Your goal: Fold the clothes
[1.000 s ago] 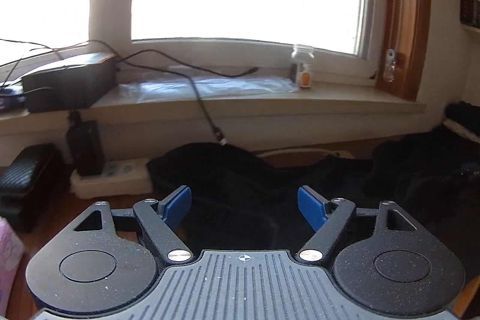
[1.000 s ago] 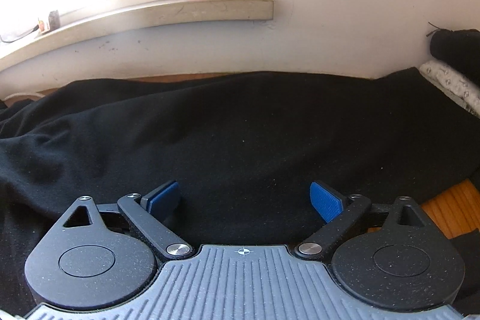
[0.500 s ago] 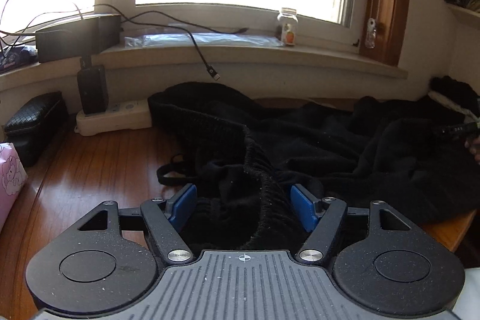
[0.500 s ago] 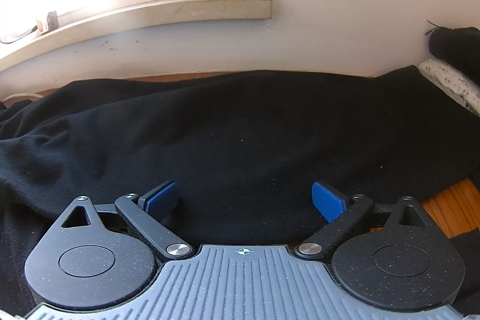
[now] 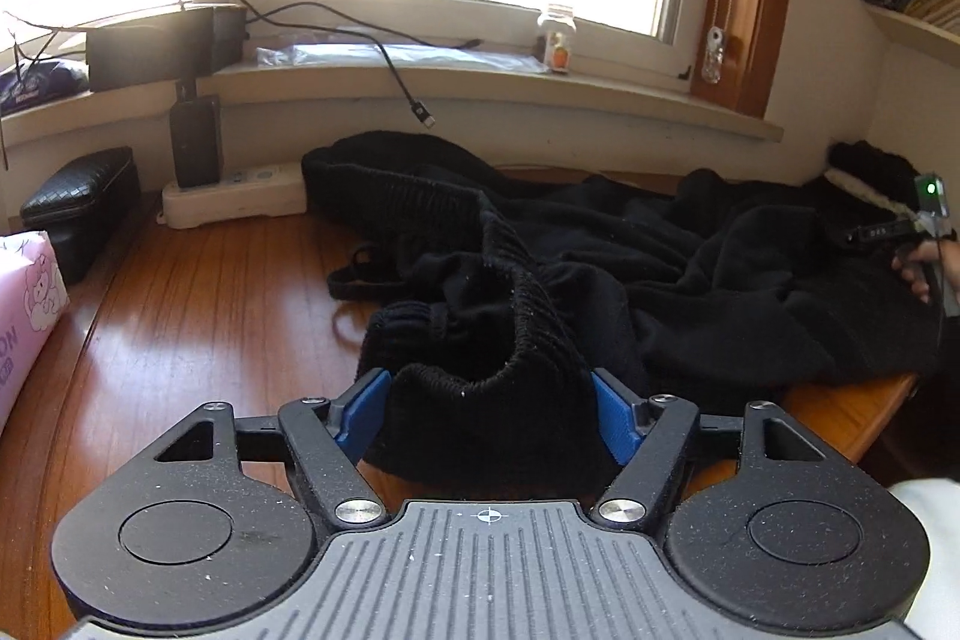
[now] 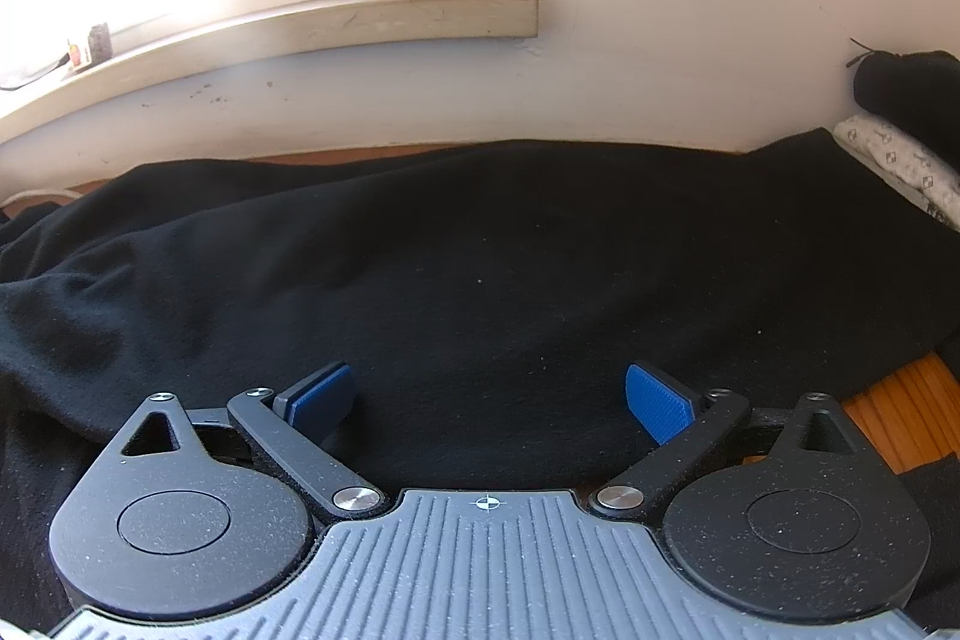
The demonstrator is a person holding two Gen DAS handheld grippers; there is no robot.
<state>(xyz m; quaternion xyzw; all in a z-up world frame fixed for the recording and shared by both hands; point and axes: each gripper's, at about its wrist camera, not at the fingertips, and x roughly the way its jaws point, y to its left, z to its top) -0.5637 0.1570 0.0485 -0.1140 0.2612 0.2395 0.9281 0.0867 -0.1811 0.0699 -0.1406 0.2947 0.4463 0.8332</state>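
Left wrist view: the left claw (image 5: 489,409) points down over a wooden tabletop (image 5: 198,292). Its jaws have just been closing and now stand fairly wide, with a bunched ribbed cuff of a black knit garment (image 5: 480,394) between the two blue pads (image 5: 360,409). The knit fills the gap from pad to pad, but whether the pads press it cannot be told. Ahead of the claw, the rest of the black clothing (image 5: 690,280) lies crumpled across the tabletop toward the wall. Far ahead and to the left sit a white power strip (image 5: 234,196) and a dark woven case (image 5: 78,202); a pink packet (image 5: 27,304) lies at the far left. Above them runs a window sill (image 5: 480,76) with a small jar (image 5: 555,40) and a dangling black cable (image 5: 402,82). At the far right edge, a hand (image 5: 924,268) grips the other tool.

Right wrist view: the right claw (image 6: 489,400) hovers low over a smooth spread of black fabric (image 6: 480,250), its jaws wide apart and holding nothing. The fabric lies under and ahead of the claw, reaching the white wall (image 6: 660,10). A strip of tabletop (image 6: 894,406) shows to the right.
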